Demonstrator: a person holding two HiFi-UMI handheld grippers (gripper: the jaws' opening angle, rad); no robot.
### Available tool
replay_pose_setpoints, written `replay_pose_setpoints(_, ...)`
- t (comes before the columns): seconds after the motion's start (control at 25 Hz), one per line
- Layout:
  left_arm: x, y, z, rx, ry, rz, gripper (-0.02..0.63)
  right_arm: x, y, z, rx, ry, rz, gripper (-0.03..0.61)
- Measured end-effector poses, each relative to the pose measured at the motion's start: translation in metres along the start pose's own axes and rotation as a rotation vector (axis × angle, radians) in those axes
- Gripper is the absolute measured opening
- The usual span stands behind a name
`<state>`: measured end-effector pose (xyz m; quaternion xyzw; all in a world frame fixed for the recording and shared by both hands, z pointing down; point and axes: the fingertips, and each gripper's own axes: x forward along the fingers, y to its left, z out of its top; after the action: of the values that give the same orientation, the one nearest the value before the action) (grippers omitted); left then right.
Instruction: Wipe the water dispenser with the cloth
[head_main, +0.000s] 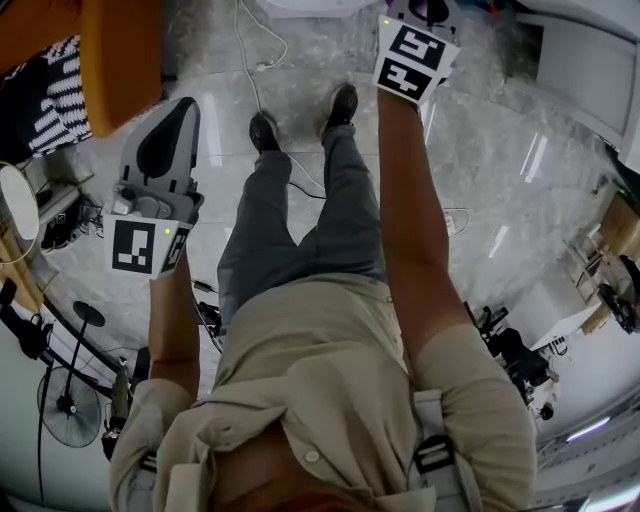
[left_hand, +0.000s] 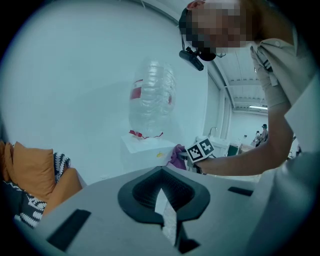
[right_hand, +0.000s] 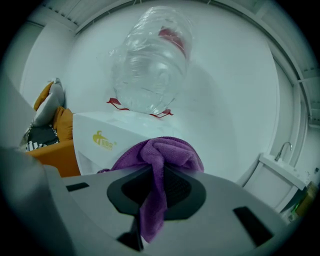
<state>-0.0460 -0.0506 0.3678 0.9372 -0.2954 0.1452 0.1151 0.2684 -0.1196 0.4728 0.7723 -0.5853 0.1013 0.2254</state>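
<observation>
One cloth (right_hand: 161, 162): purple and bunched. It is pinched in the right tongs (right_hand: 156, 189), with a tail hanging down between the jaws and a wad bulging past their tips.
Right tongs: closed on the cloth and held out at arm's length, with the marker cube (head_main: 415, 48) on top.
Water dispenser (right_hand: 97, 142): a white box just beyond the right tongs' tips. The cloth sits at its upper edge, but whether they touch cannot be told.
Dispenser marking: a small yellow logo (right_hand: 103, 141) to the left of the cloth, with writing too small to read. There is a red trim (right_hand: 118, 103) on the top face.
Bottle (right_hand: 150, 60): large, clear and ribbed, standing on top of the dispenser above the right tongs. No water level can be made out.
Bottle label: a red patch (right_hand: 175, 36) with unreadable print.
Left tongs (left_hand: 163, 200): jaws drawn together, with only a thin pale slit behind the tips and nothing between them. They are held low at the person's side, well apart from the right tongs.
From the left tongs: the dispenser (left_hand: 145, 150), the bottle (left_hand: 152, 95) and the cloth (left_hand: 176, 155) lie ahead and higher up.
Orange cushions (left_hand: 30, 172): to the left of the left tongs, beside a black-and-white patterned fabric (left_hand: 60, 162).
Sink with tap (right_hand: 282, 152): to the right of the right tongs, near the wall.
Floor (head_main: 500, 180): pale, glossy marble under the person's shoes (head_main: 300, 118).
Fan (head_main: 65, 405): on the floor behind the left tongs.
</observation>
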Motion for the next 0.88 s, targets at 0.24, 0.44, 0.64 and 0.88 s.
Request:
replay_pose_setpoints(0.24, -0.011, 0.003, -0.011, -0.014, 0.004, 0.017, 0.015, -0.001, 0.056, 0.021, 0.021, -0.045, 0.073, 0.063)
replay_pose_setpoints(0.44, -0.033, 0.016, -0.021, -0.039, -0.007, 0.063, 0.015, -0.007, 0.137, 0.052, -0.015, -0.113, 0.202, 0.063)
replay_pose_setpoints(0.64, -0.058, 0.036, -0.036, -0.063, -0.012, 0.106, 0.015, -0.008, 0.202, 0.083, -0.048, -0.180, 0.284, 0.063)
replay_pose_setpoints(0.88, -0.081, 0.054, -0.053, -0.086, -0.007, 0.136, 0.015, 0.002, 0.234, 0.066, -0.087, -0.143, 0.310, 0.063)
